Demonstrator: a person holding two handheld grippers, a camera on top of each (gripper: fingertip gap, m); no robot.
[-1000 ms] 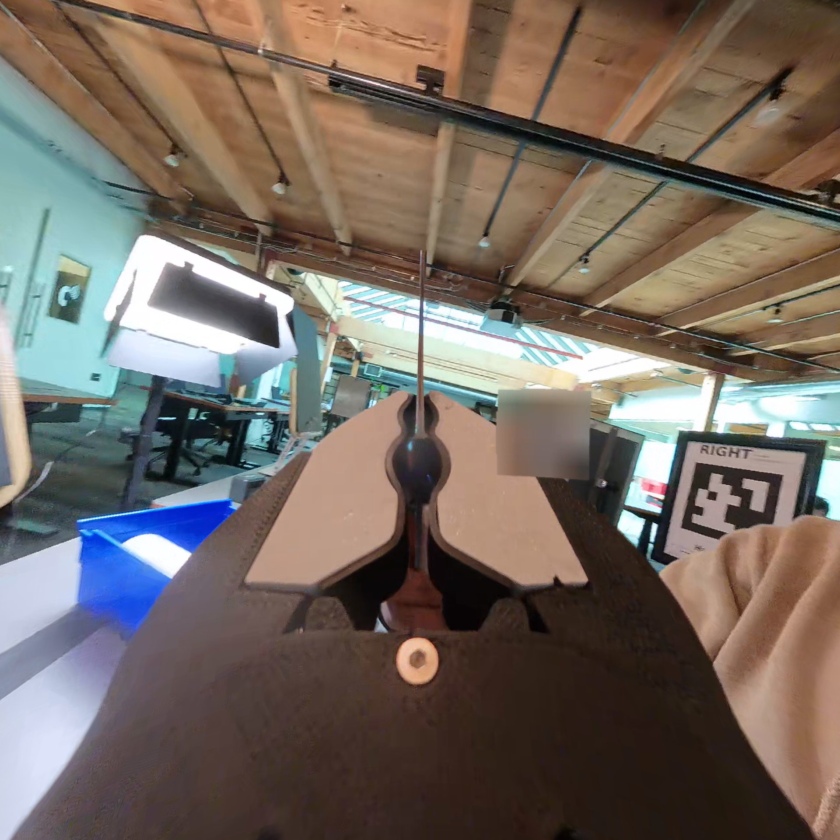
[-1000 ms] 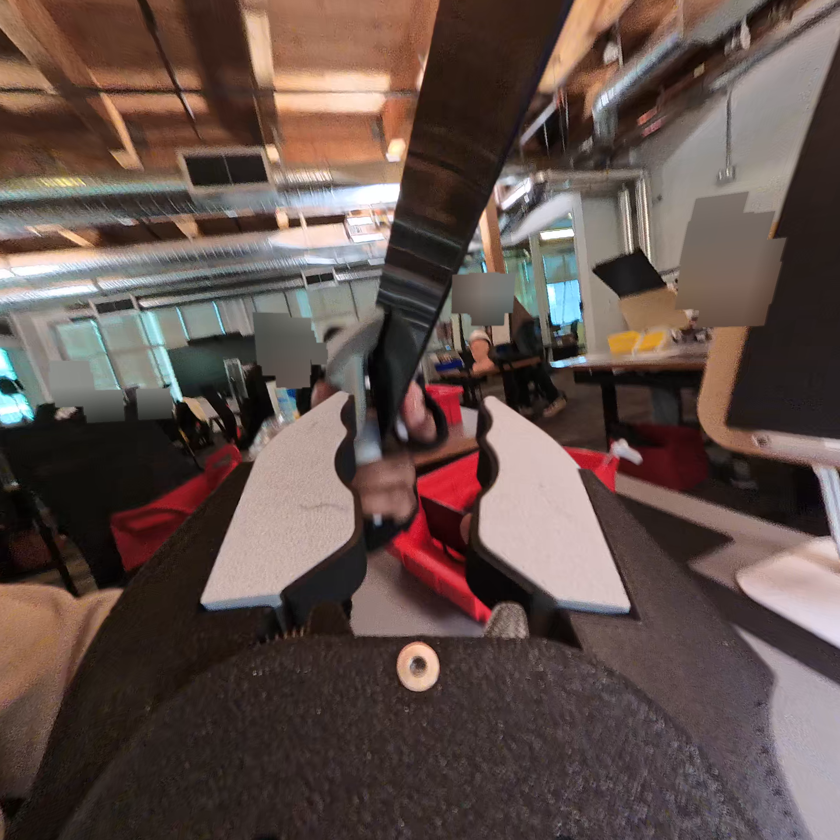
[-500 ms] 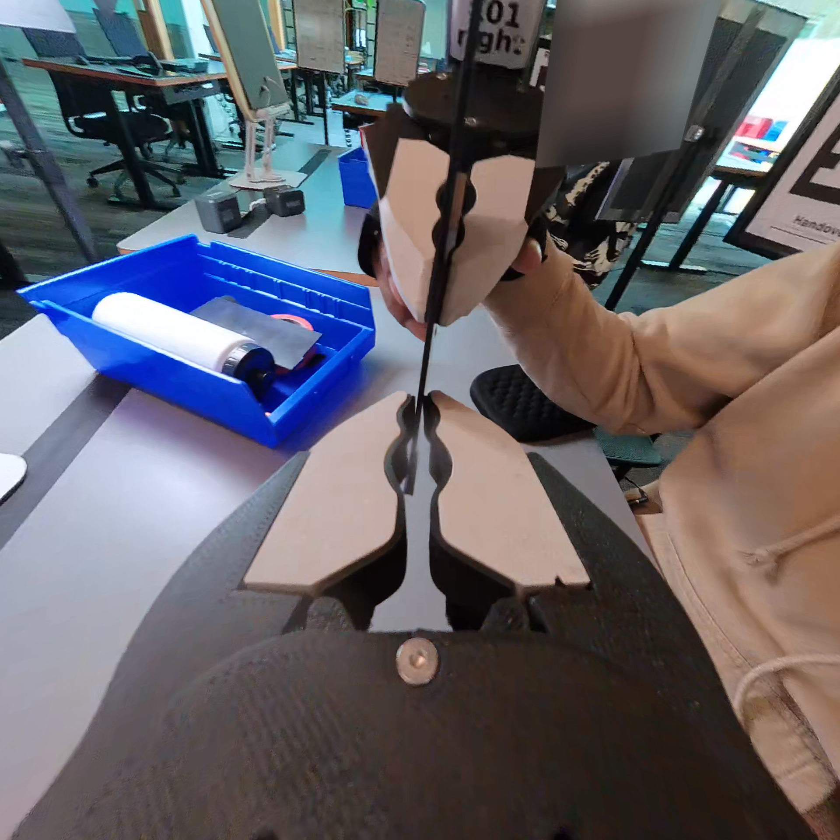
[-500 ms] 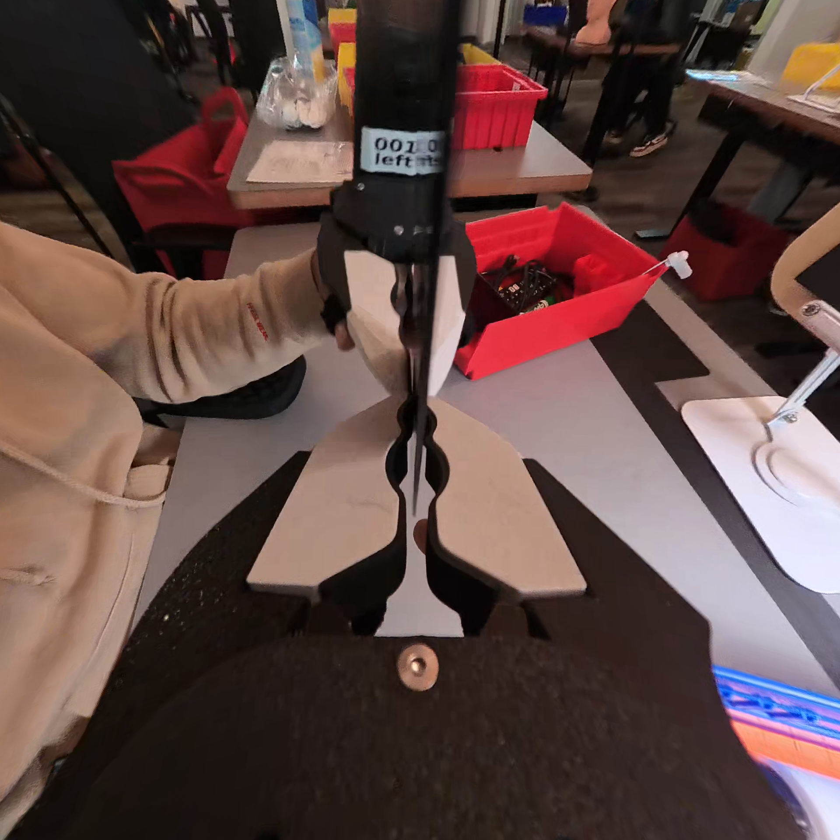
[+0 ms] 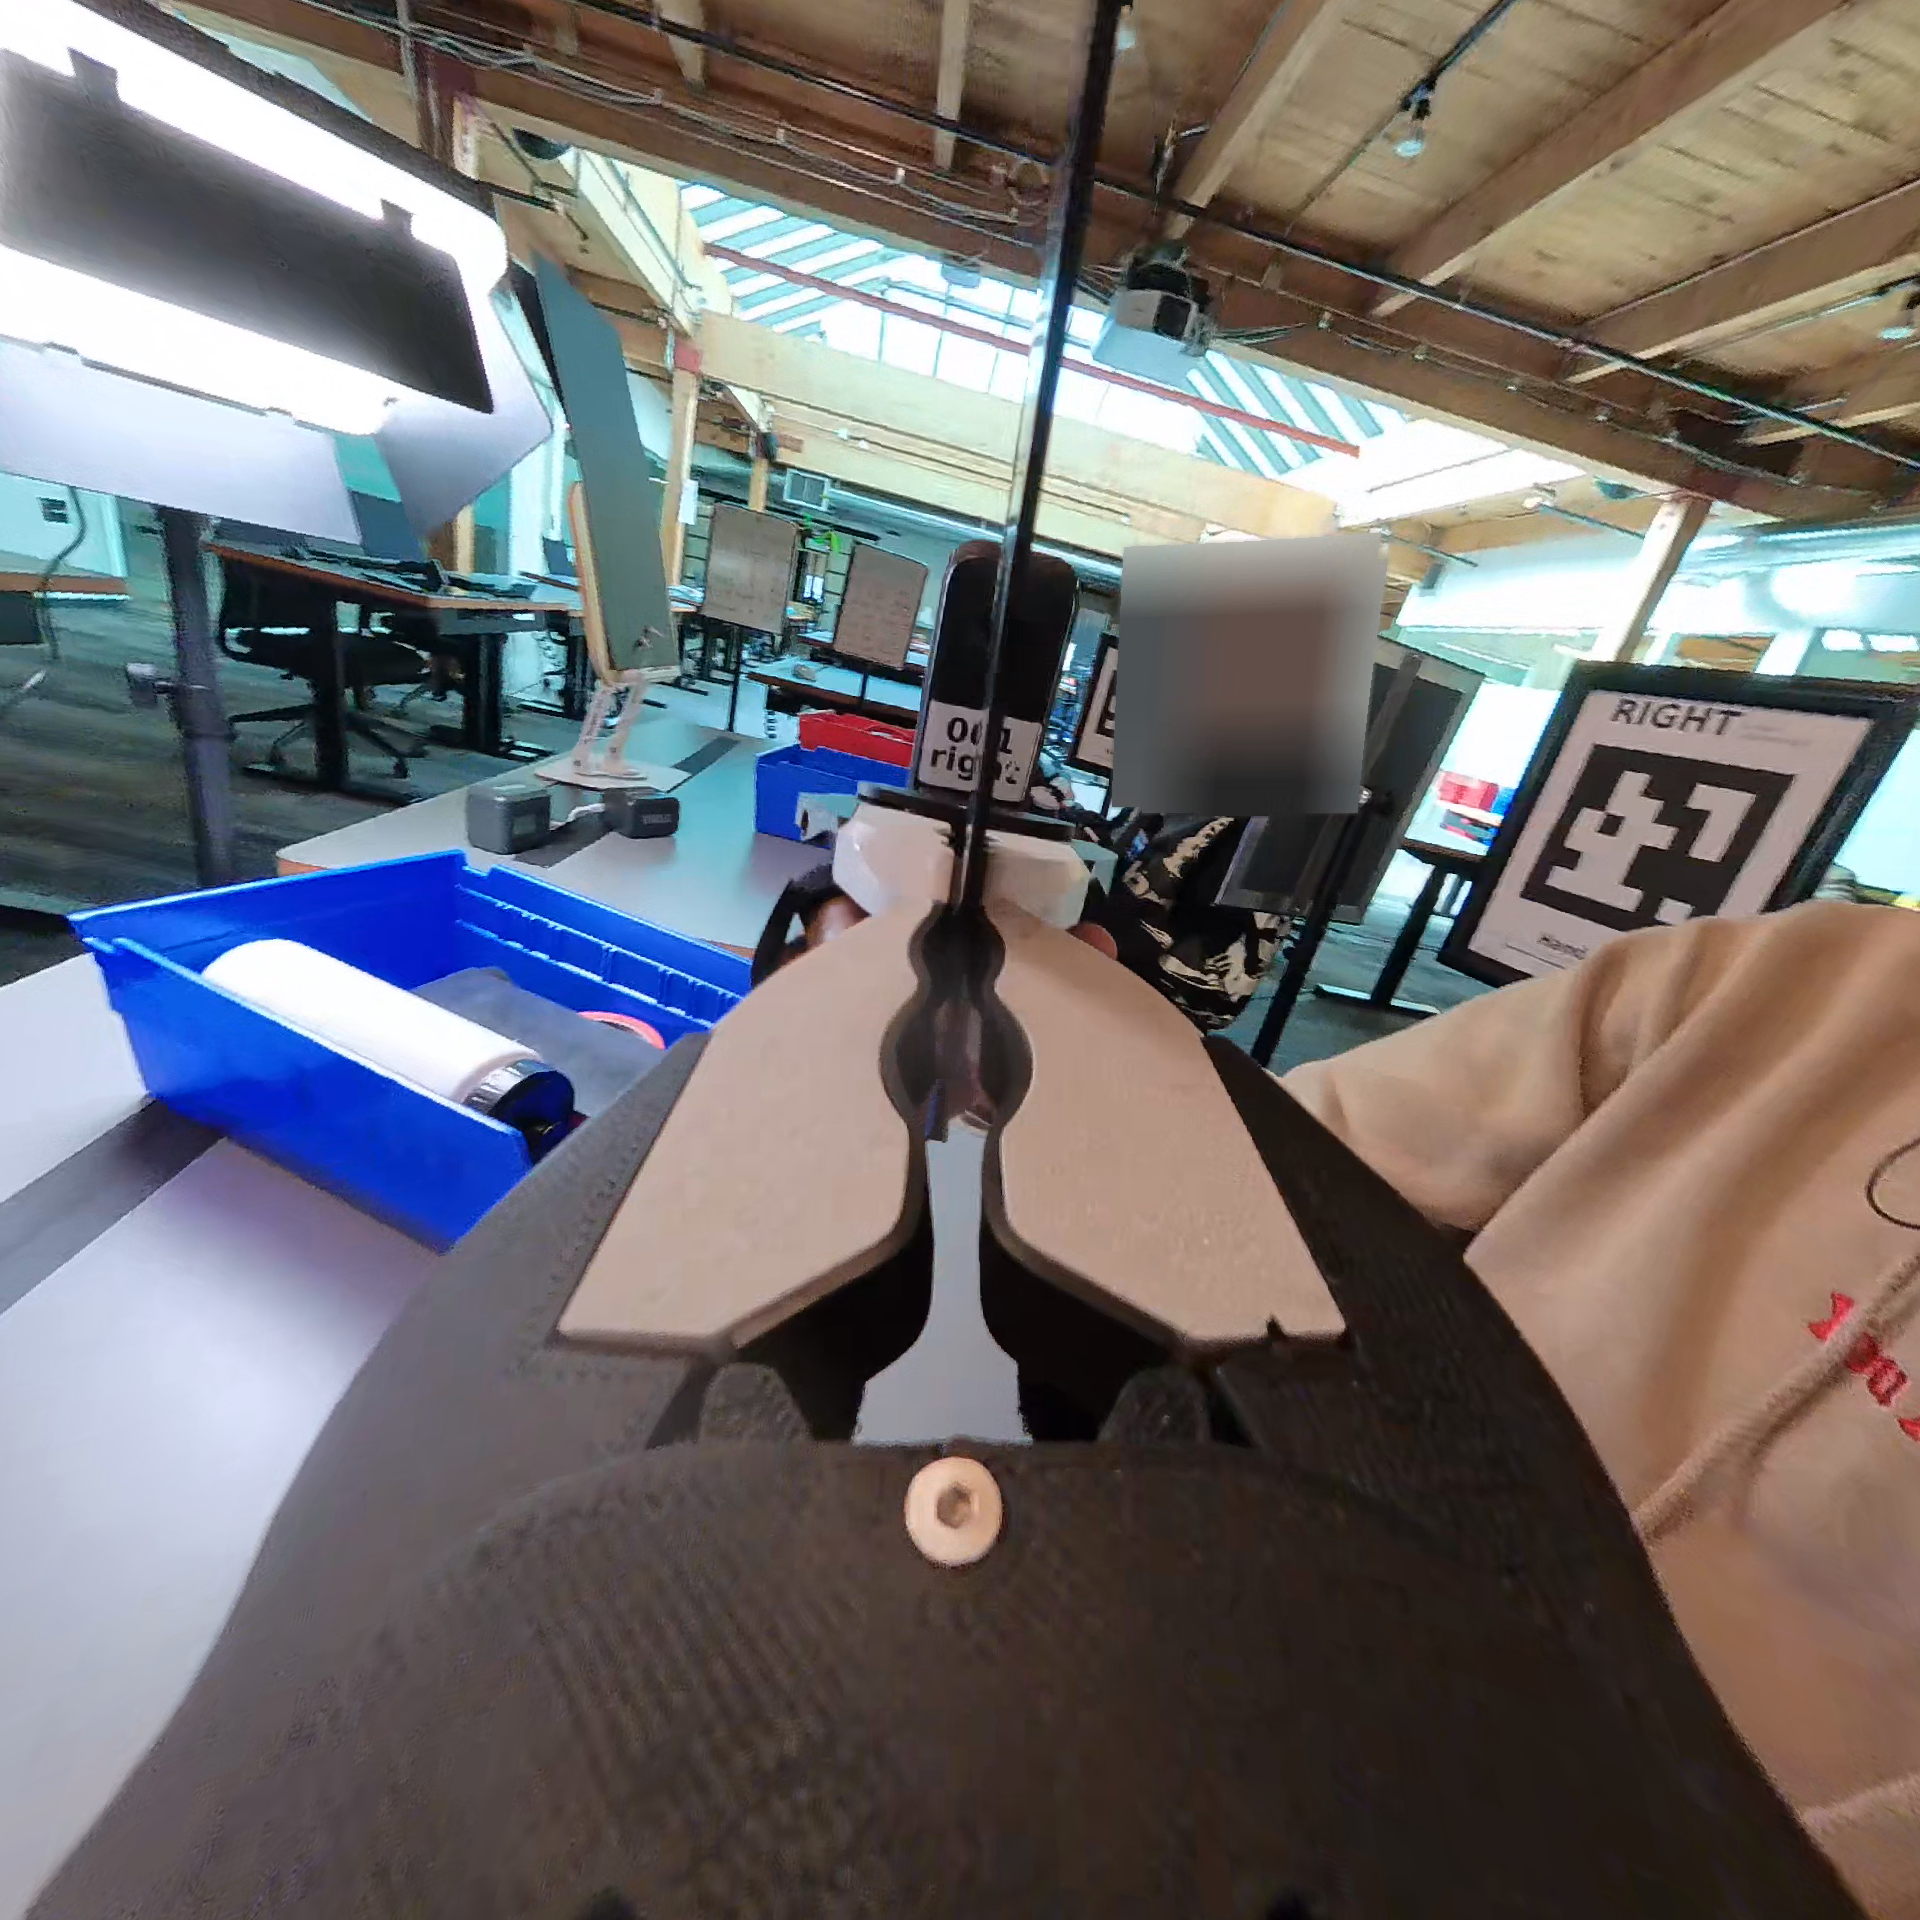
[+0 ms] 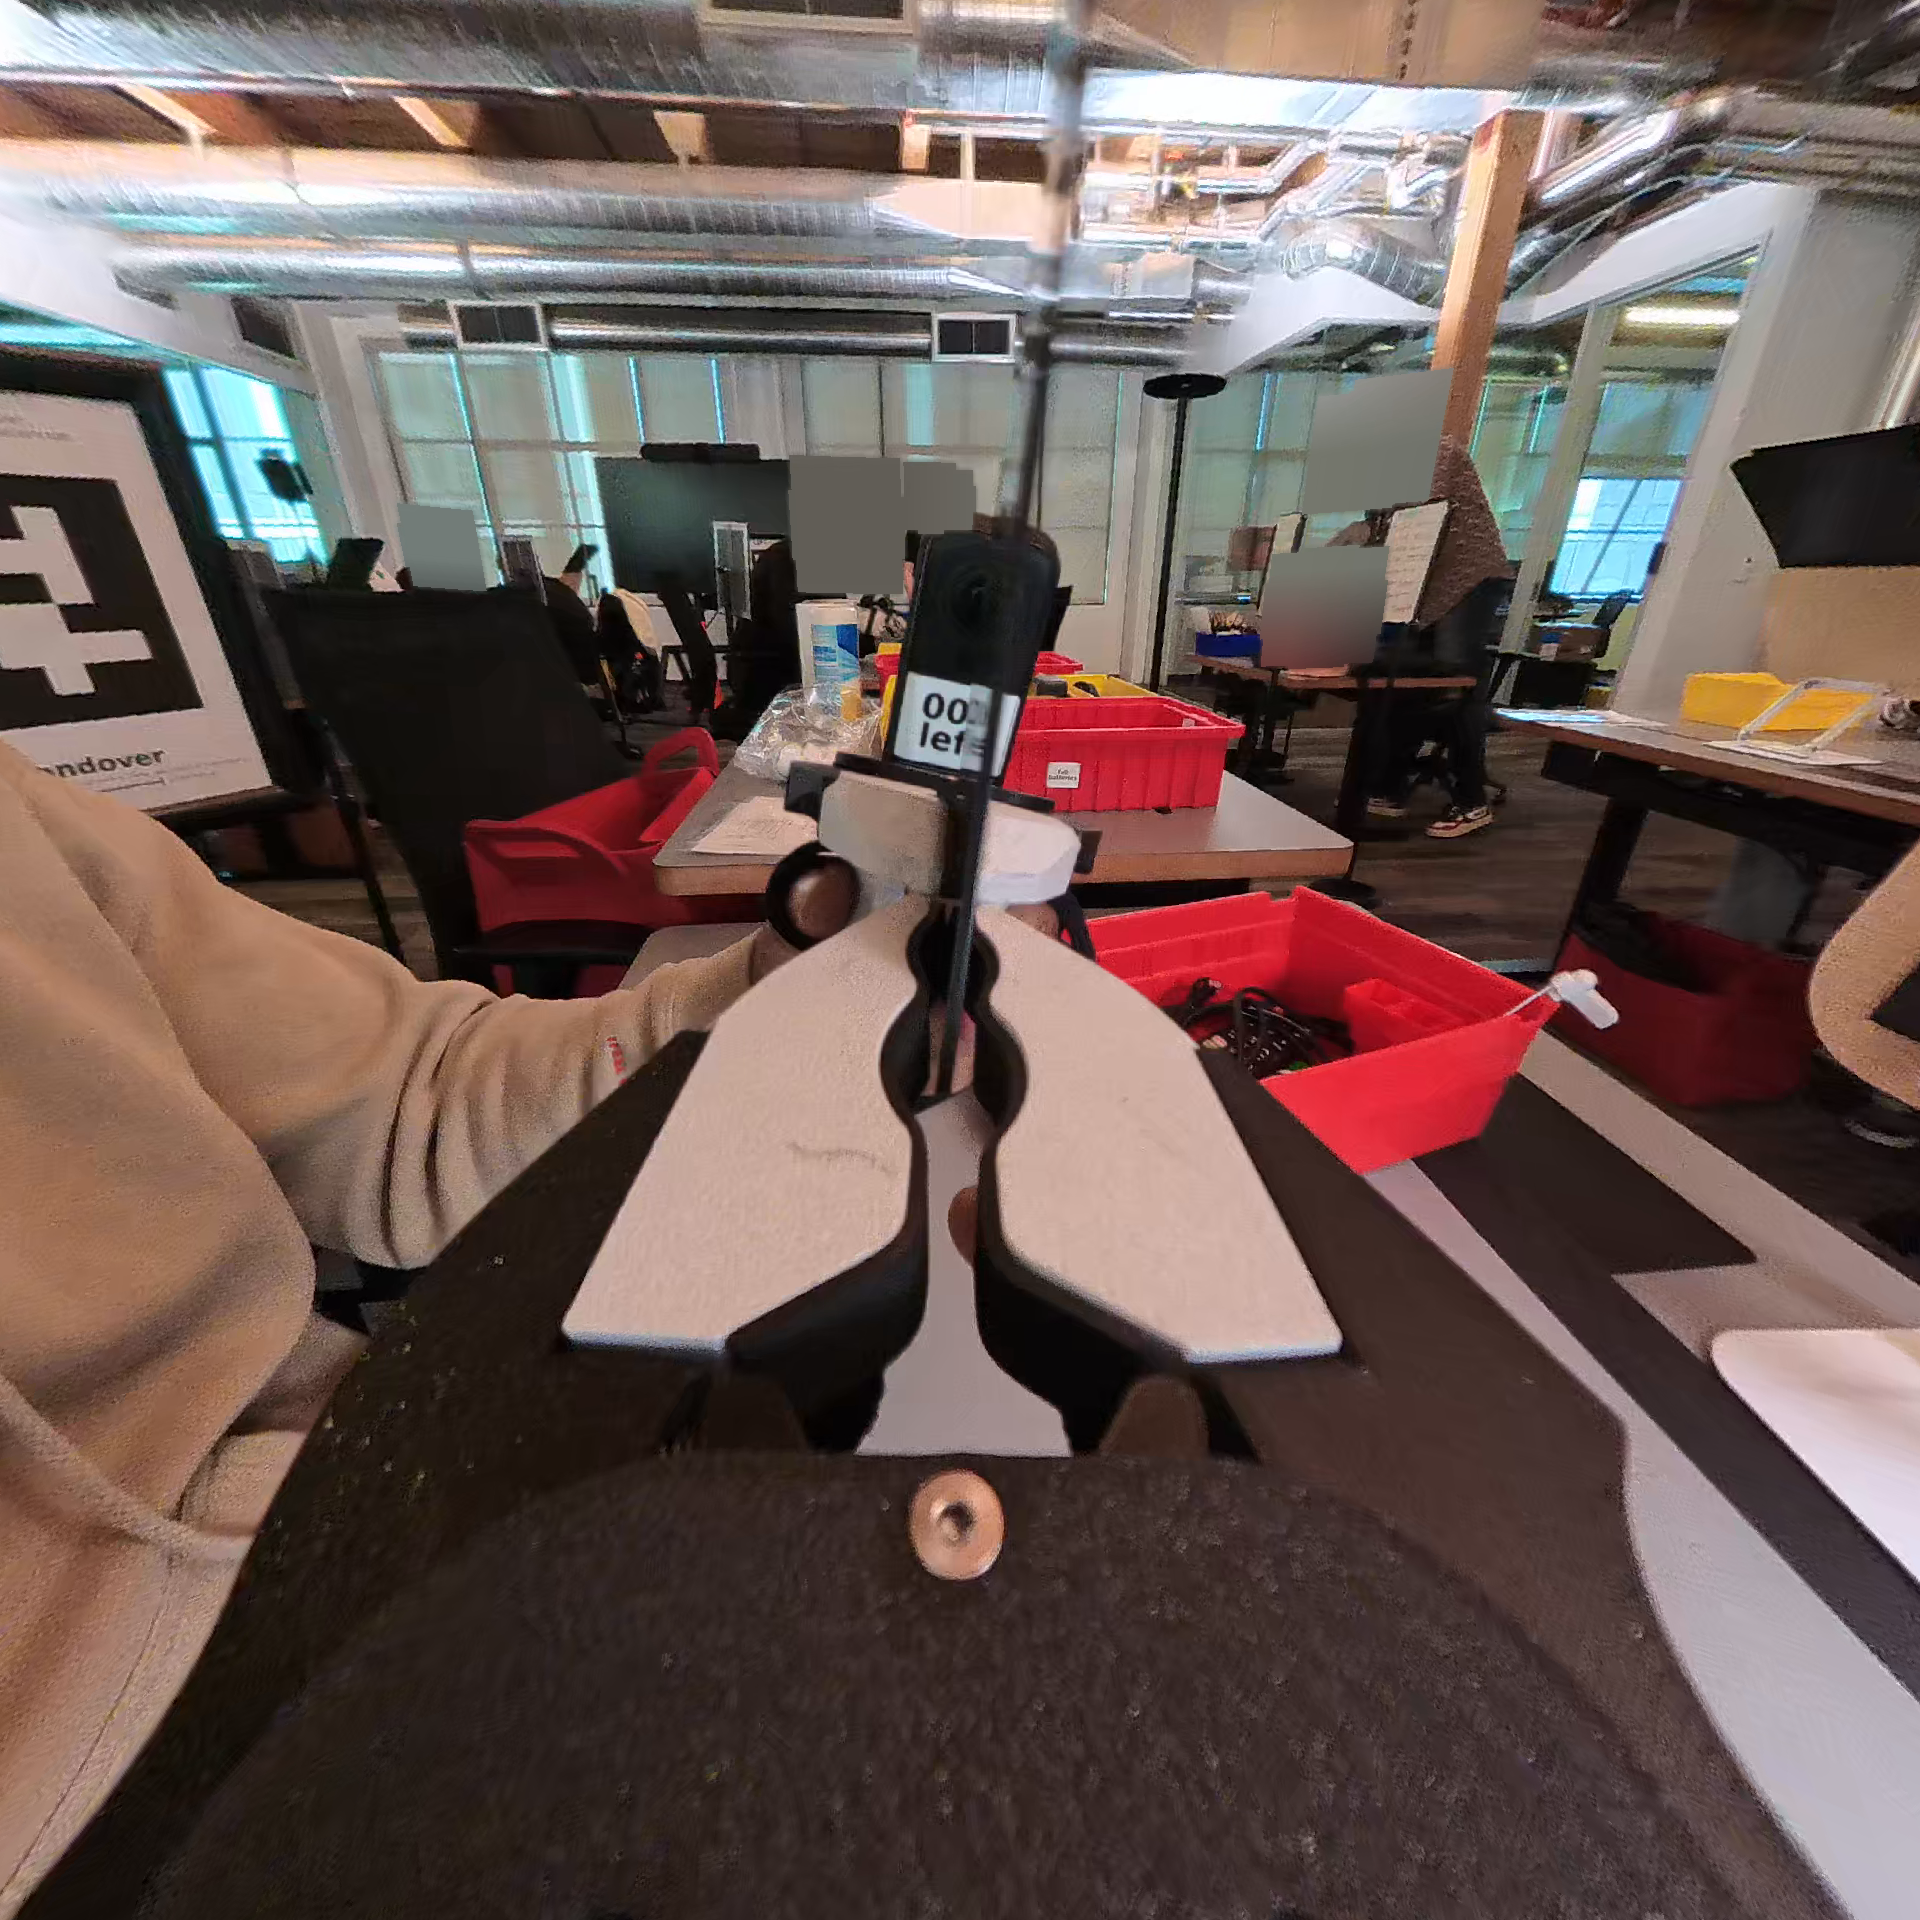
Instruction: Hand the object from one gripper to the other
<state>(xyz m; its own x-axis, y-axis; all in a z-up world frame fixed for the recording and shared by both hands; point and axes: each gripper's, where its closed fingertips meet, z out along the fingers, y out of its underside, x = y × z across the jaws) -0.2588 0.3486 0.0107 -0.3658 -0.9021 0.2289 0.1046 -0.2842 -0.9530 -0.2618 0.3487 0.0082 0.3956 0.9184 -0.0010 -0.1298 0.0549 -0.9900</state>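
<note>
The object is a thin flat black strip (image 5: 1039, 416), seen edge-on and standing nearly upright. It also shows in the right wrist view (image 6: 1029, 416). My left gripper (image 5: 956, 925) is shut on its lower part. My right gripper (image 6: 951, 920) faces it from the other side and is shut on the same lower part. Each gripper shows in the other's view, tip to tip: the right gripper in the left wrist view (image 5: 961, 873) and the left gripper in the right wrist view (image 6: 956, 842). The strip's bottom end sits between the pads.
A blue bin (image 5: 312, 1081) holding a white roll (image 5: 364, 1018) stands on the grey table (image 5: 156, 1403) at my left. A red bin (image 6: 1434, 1060) and a white base plate (image 6: 1829, 1434) are at the right. The person's beige sleeve (image 5: 1610, 1195) is close by. Both grippers' tips are close together, under 4 cm apart.
My right gripper has gone from open beside the strip to shut on it. Both grippers tipped down toward the table, then back up to level, both holding the strip.
</note>
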